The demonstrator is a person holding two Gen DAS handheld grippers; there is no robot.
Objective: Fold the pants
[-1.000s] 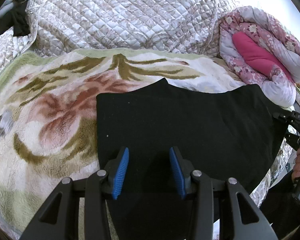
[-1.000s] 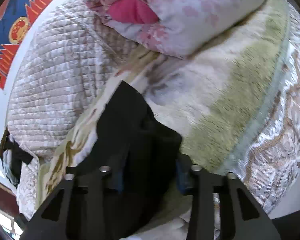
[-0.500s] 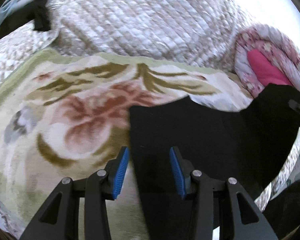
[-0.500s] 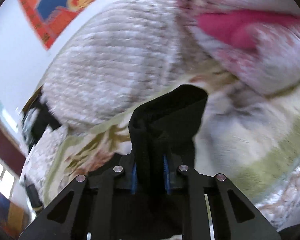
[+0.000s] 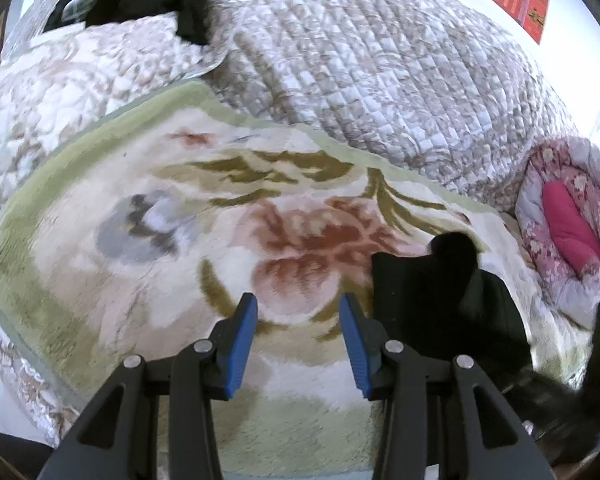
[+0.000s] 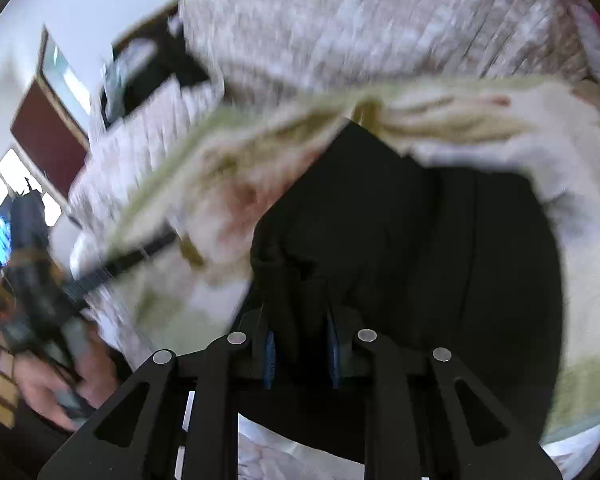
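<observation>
The black pants (image 5: 440, 300) lie folded on the floral blanket (image 5: 180, 240), to the right of my left gripper (image 5: 298, 336). My left gripper is open and empty, its blue pads over bare blanket. In the right wrist view the pants (image 6: 440, 248) fill the middle of the blurred frame. My right gripper (image 6: 300, 352) is shut on a bunched edge of the pants, held between its blue pads. The other hand and left gripper (image 6: 60, 300) show as a blur at the left.
A grey quilted cover (image 5: 360, 60) is heaped behind the blanket. A rolled pink floral quilt (image 5: 572, 232) lies at the right. Dark clothing (image 5: 148, 0) sits at the back left. A window and wall (image 6: 28, 128) show at the left.
My right gripper closed on the pants' edge and carried it leftward over the rest, folding them narrower. My left gripper swung left off the pants and stays open over the blanket.
</observation>
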